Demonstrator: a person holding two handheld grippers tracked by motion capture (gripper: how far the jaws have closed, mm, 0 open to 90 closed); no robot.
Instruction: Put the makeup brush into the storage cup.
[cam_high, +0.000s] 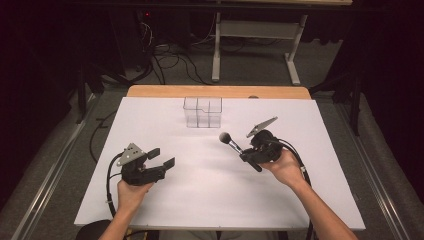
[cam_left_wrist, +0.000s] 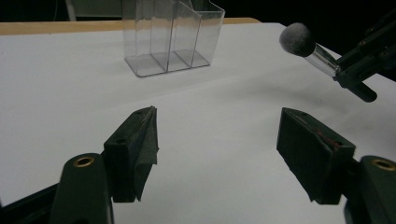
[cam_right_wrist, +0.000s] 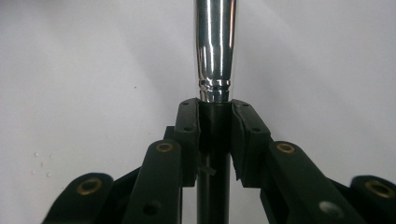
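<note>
Jaws of the right gripper (cam_high: 248, 154) clamp the black handle of a makeup brush (cam_high: 235, 144), just below its chrome ferrule (cam_right_wrist: 214, 51); jaws of the left gripper (cam_high: 161, 158) stand wide apart with nothing between them. Brush: lifted clear of the white table (cam_high: 215, 200), head (cam_left_wrist: 297, 39) pointing up and toward the clear organiser (cam_high: 202, 112), which stands near the far edge, well apart from both grippers. Left hand (cam_high: 131, 192): low at the near left, gripper aimed at the organiser. Step in hand, as judged: carrying the brush to one of the organiser's compartments. To do it well, keep the grip firm on the handle so the smooth shaft cannot slide, bring the brush over a chosen compartment, turn it upright and lower it handle-first before letting go. The organiser looks light and may tip if nudged on its rim; the free gripper could steady it
</note>
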